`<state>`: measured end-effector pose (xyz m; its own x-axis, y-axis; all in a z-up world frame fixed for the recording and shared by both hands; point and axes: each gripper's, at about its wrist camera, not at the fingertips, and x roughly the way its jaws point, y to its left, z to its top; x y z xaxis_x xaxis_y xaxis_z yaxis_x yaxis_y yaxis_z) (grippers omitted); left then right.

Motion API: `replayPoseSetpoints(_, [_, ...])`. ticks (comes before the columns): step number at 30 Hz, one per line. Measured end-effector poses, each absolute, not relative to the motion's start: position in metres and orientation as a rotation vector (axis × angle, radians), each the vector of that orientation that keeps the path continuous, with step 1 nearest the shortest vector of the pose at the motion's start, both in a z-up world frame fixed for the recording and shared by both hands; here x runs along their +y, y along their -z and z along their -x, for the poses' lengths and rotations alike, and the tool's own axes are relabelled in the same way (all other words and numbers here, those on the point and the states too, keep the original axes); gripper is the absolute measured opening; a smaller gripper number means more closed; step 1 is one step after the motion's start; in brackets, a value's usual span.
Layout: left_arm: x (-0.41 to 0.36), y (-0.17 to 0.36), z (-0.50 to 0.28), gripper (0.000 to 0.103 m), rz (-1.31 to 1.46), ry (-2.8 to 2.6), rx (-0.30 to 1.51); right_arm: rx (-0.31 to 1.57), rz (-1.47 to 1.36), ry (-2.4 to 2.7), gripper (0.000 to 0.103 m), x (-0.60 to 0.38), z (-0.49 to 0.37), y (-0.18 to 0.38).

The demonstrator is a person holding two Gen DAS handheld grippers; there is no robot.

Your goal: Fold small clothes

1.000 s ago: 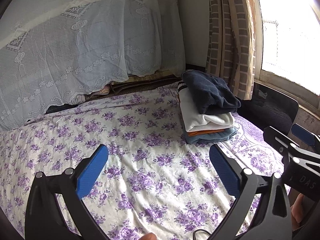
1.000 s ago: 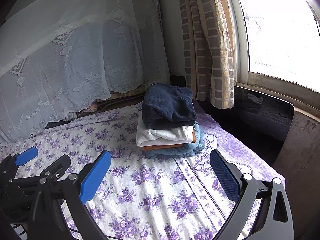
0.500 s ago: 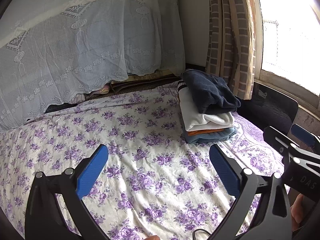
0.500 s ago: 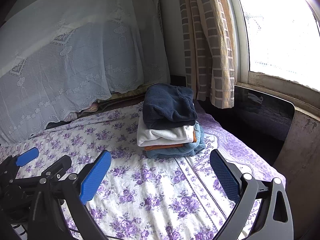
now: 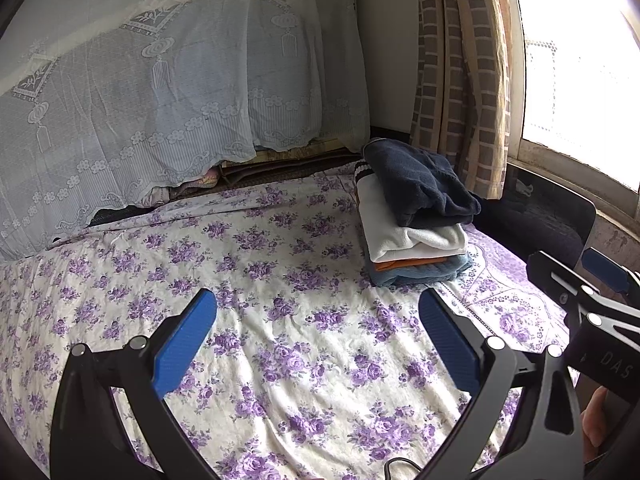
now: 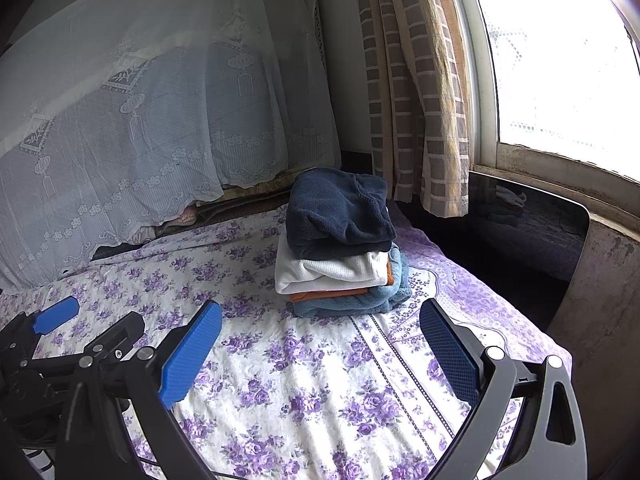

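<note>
A stack of folded clothes (image 5: pixel 414 216) (image 6: pixel 340 248) sits at the far right of the bed: a dark navy piece on top, then white, orange and light blue. My left gripper (image 5: pixel 318 312) hovers open over the flowered sheet (image 5: pixel 260 280), nearer than the stack and to its left, with nothing between its blue pads. My right gripper (image 6: pixel 320 322) is open too, just short of the stack and holding nothing. Each gripper shows at the edge of the other's view.
A white lace cloth (image 5: pixel 140 100) drapes over something tall behind the bed. A checked curtain (image 6: pixel 416 88) and bright window (image 6: pixel 560 60) stand at the right, with a dark glossy panel (image 6: pixel 528 224) beside the bed's right edge. A person's fingers (image 5: pixel 596 420) show at lower right.
Both grippers have drifted slightly; the view has barely shifted. The stack and both grippers' openings are unchanged.
</note>
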<state>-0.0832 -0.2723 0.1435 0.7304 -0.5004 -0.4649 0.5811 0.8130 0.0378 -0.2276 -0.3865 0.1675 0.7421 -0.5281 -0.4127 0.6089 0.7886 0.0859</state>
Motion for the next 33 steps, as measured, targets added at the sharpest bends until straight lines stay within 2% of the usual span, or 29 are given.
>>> replayPoseSetpoints(33, [-0.274,-0.142,0.093,0.098,-0.208,0.616,0.432,0.381,-0.228,0.626,0.1,-0.381,0.228,-0.169])
